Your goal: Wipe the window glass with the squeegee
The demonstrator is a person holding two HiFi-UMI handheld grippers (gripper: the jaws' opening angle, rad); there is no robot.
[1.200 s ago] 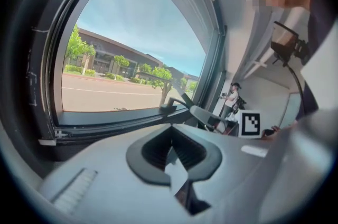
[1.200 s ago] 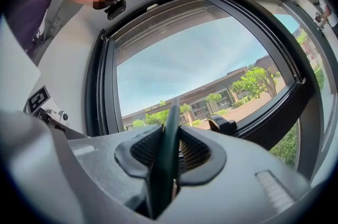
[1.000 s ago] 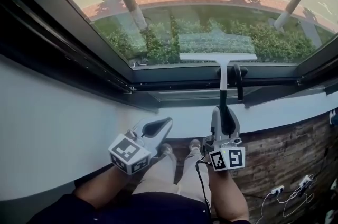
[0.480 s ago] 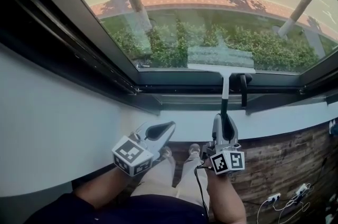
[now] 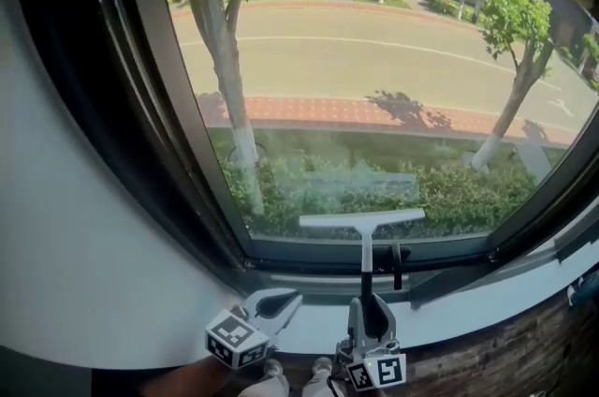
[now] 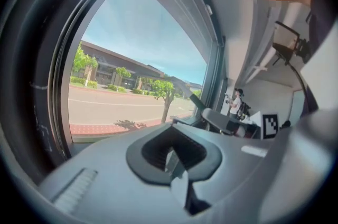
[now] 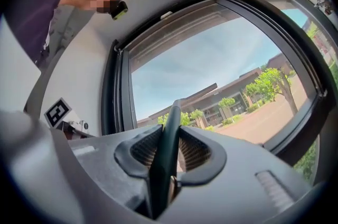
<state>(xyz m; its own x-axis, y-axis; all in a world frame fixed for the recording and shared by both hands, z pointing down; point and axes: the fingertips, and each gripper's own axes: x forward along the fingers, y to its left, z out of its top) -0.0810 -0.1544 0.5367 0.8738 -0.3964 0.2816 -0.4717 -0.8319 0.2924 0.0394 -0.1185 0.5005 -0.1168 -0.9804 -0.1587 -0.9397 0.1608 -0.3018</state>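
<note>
The squeegee's white blade lies level against the window glass, low on the pane and just above the bottom frame. Its dark handle runs straight down into my right gripper, which is shut on it. In the right gripper view the handle stands upright, clamped between the ribbed pads of the right gripper. My left gripper hovers left of it by the white sill, shut with nothing in it. The left gripper view shows the left gripper with its jaws together.
A dark window frame borders the glass at left and along the bottom. A black latch handle sticks up just right of the squeegee handle. White wall fills the left. Another person stands far back in the room.
The head view has tipped up and now takes in far more of the glass. The blade stays low on the pane. Both grippers keep their places and their hold.
</note>
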